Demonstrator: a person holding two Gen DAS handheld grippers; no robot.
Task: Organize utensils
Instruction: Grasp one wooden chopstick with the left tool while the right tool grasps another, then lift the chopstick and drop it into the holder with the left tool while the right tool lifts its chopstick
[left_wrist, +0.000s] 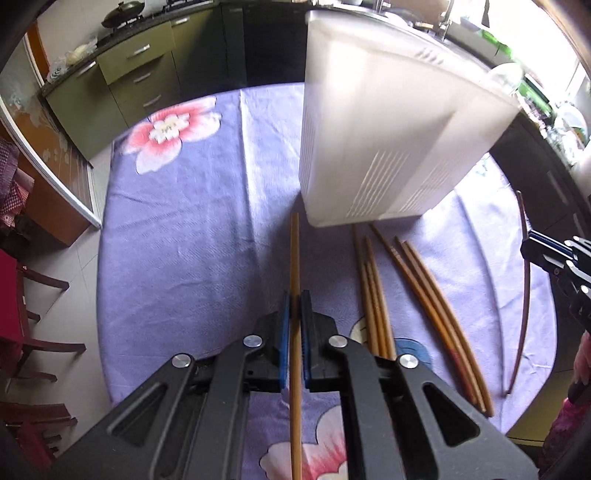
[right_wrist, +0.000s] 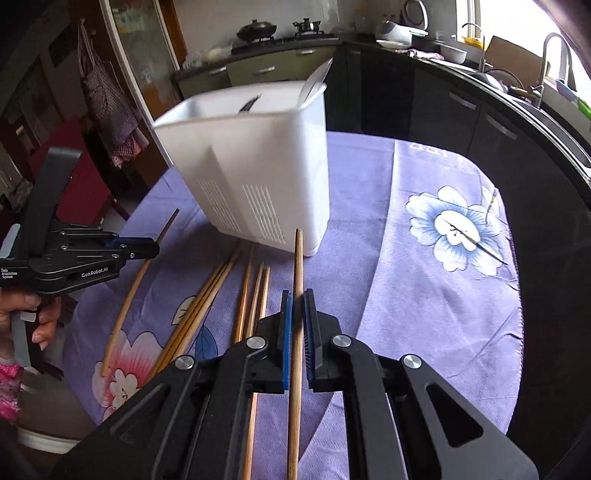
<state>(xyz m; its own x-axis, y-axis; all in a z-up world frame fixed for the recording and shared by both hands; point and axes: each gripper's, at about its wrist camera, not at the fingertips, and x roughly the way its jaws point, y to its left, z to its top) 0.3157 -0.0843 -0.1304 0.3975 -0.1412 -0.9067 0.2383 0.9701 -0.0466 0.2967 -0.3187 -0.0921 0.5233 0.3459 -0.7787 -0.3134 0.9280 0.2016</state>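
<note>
Left fingers (left_wrist: 295, 295) clamped on chopstick (left_wrist: 294, 251), right fingers (right_wrist: 297, 295) clamped on another chopstick (right_wrist: 297, 266)

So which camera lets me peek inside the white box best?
The right wrist view: the white box shows its open top there, with dark utensil tips poking up inside. The left wrist view shows only the box's outer walls and slotted sides, nothing inside.

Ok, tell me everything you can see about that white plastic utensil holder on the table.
The white utensil holder is a tall, roughly rectangular tub of matte, slightly translucent plastic with rounded corners and an open top. Panels of thin vertical vent slits run along its lower walls. It stands upright on the purple floral tablecloth, just beyond the loose chopsticks. A pale utensil and a dark one stick up inside. Neither gripper touches it.
</note>
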